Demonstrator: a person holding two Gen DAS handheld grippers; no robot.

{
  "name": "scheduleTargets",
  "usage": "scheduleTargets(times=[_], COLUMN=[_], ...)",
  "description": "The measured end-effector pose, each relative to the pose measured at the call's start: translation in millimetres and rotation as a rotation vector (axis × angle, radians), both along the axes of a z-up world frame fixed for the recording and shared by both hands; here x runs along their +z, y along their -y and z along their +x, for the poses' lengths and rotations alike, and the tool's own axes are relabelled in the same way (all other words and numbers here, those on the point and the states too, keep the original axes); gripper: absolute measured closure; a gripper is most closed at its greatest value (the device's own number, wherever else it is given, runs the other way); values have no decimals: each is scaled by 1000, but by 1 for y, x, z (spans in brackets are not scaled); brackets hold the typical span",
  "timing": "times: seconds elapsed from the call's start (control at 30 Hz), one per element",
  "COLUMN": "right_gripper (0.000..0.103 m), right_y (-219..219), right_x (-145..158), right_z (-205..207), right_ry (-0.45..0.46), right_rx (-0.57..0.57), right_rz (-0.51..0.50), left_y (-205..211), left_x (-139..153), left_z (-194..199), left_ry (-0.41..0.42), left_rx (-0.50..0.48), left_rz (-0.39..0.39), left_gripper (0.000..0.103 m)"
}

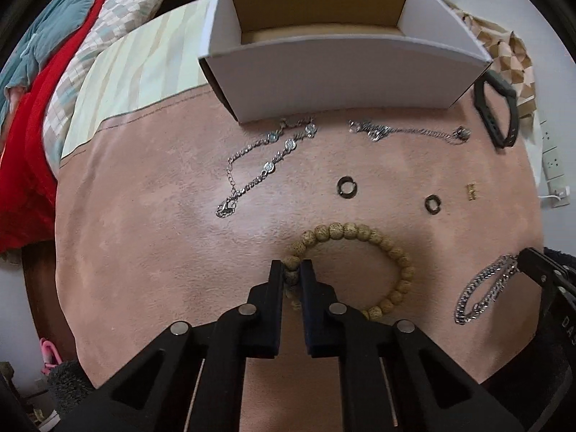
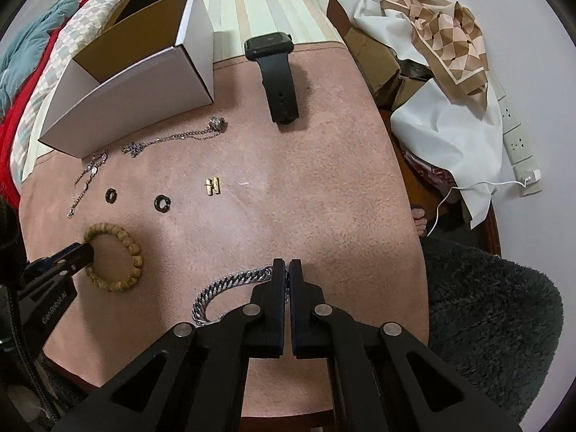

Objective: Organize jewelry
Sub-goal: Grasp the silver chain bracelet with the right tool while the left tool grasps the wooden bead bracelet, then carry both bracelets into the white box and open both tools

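1. The left gripper [image 1: 291, 270] is clamping its black fingers on the near-left side of a wooden bead bracelet [image 1: 363, 237], which is lying on a pink cloth [image 1: 144, 252] near the front, approx. centre.
2. The right gripper [image 2: 287, 270] is pinching a silver curb-chain bracelet [image 2: 223, 286], fingers nearly together w/ the links between them; the chain is curving away to the left over the cloth, just right of the beads.
3. A white cardboard box [image 1: 342, 75], open on top w/ a brown inside, is sitting at the far edge of the cloth, straight ahead of the left gripper.
4. Lying between the grippers and the box: a silver chain w/ round discs [image 1: 266, 165] at left, touching or nearly touching the box's front wall, and a thinner silver chain w/ a small charm [image 1: 406, 131] at right.
5. Closer in, two dark hoop earrings [image 1: 345, 187] [image 1: 433, 203] are resting well apart from each other, w/ a small gold H-shaped piece [image 1: 471, 191] to their right.
6. A black smartwatch [image 2: 275, 75] is lying just beside the box's right corner, strap running toward the viewer.
7. Off the cloth: red, teal & checked bedding [image 1: 54, 72] is piling up at left, a patterned scarf [image 2: 442, 36] over white fabric at right, and a dark fuzzy cushion [image 2: 496, 306] at near right.
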State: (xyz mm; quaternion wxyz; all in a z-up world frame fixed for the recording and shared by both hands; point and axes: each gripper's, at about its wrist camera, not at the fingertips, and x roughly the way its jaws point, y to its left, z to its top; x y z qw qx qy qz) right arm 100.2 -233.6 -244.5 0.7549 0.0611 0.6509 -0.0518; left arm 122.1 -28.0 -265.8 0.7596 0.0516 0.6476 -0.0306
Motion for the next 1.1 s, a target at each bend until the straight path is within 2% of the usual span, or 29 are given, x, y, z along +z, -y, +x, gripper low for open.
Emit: scheduleTargets(times=[0.1,0.3,0.57,0.73,0.93,1.1], right_gripper=[101,101,101,101,101,101], right_y=[0,10,11,4,-4,-19], right_x=[4,20,55,79,123,151], right_z=[-1,-2,-7,-1,24,65], right_ry=[11,45,117,165,251,328], right_rx=[-5,-50,-40,-8,46,124], right_rz=[11,98,145,166,216,195], left_y=[-4,-27,-7,-5,-6,-10], left_x=[13,38,66,100,151,165], left_z=[-4,-7,3,14,42,86], left_ry=[25,73,116,170,261,296], left_rx=[3,10,1,-1,-3,-4], left_rz=[-10,-43,-88,-133,-189,-186], left_gripper=[96,96,96,96,96,96])
